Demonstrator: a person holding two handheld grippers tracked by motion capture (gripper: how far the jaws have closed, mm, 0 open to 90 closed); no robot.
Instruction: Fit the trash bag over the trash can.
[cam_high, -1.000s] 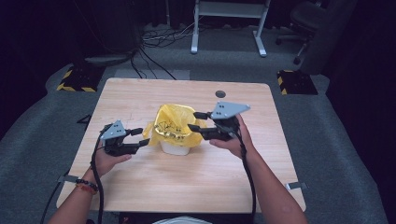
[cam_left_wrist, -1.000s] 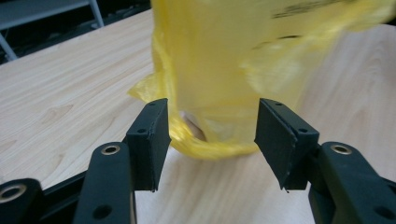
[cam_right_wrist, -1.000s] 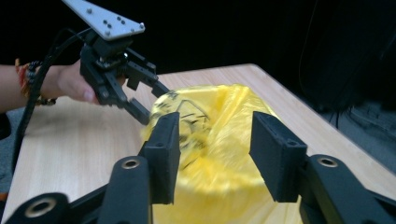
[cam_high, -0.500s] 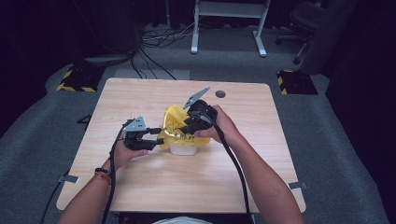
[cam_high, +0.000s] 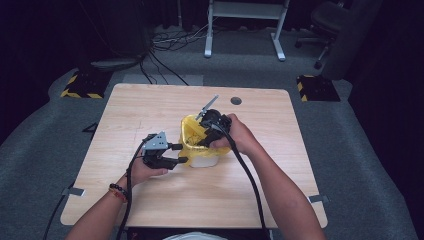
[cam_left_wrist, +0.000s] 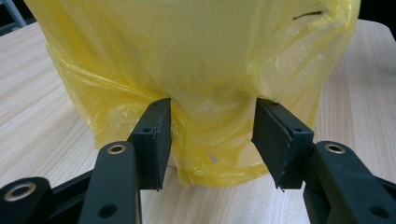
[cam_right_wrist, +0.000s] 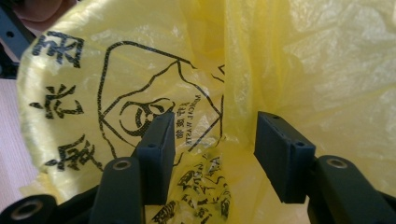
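High view | both grippers moved inward to yellow bag | jaws part-open, gripping nothing

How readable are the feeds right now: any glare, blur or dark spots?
High view: table evenly lit, surroundings dark, slightly soft. Left gripper view: yellow bag glows, washed out near the top, jaws sharp. Right gripper view: bag's black print is readable at left, glare at right.
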